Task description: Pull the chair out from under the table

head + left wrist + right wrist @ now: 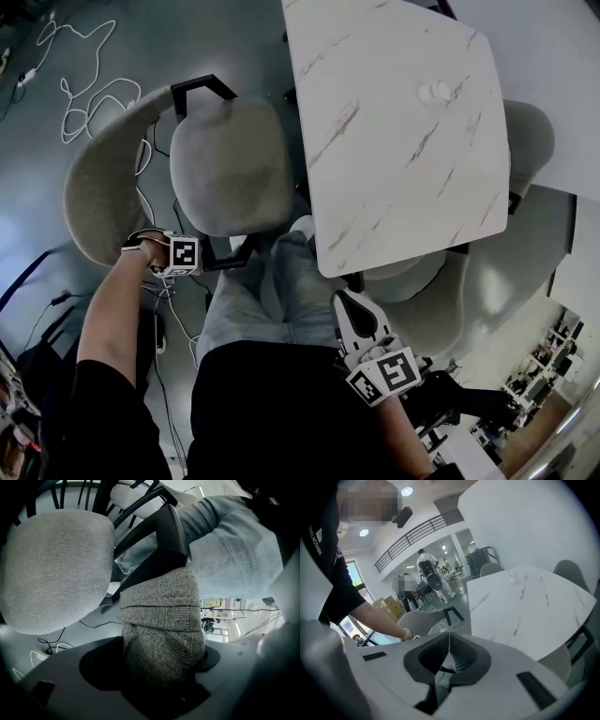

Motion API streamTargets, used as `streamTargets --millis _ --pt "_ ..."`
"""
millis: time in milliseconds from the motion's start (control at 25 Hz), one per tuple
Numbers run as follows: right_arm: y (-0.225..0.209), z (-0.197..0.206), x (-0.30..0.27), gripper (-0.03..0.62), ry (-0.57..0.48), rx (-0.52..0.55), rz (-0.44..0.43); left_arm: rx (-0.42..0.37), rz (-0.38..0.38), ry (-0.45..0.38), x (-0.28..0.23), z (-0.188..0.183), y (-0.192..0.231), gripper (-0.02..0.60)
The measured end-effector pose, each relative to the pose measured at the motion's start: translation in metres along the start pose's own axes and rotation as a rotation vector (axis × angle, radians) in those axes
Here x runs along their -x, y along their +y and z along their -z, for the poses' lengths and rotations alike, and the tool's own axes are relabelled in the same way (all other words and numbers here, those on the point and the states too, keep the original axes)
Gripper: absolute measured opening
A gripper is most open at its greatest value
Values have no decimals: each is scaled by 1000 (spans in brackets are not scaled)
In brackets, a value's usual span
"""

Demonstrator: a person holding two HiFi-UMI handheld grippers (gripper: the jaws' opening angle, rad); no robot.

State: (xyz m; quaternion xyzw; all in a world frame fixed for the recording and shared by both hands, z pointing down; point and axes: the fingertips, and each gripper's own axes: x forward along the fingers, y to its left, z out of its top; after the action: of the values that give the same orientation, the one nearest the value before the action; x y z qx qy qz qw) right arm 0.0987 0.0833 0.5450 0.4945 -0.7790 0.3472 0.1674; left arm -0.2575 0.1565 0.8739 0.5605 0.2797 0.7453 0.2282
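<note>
Looking down, you stand on a glossy grey floor (37,178) strewn with white cables (82,98), with a white marble-patterned table (403,122) at the right (a second grey chair (530,131) sits tucked at its far side). The grey fabric chair (230,164) stands at the table's left edge, its seat almost wholly clear of the top. Your left gripper (155,251) is clamped on the padded end of the backrest (161,620), which fills the space between the jaws. Your right gripper (349,309) is pinched closed on nothing, apart from the chair, beside your thigh.

Chair (225,169) left of the table (394,141)
</note>
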Motion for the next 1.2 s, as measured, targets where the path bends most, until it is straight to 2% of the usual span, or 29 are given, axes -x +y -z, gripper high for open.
streamTargets --millis 360,640,1200 --pt "19 -3 -22 14 48 58 -98 73 -13 -58 -13 21 -10 394" --pt "23 -11 -27 14 47 82 -114 134 -21 -97 -27 33 -21 393" --pt "69 -11 -51 14 90 185 -210 255 -4 -191 -60 66 -46 393"
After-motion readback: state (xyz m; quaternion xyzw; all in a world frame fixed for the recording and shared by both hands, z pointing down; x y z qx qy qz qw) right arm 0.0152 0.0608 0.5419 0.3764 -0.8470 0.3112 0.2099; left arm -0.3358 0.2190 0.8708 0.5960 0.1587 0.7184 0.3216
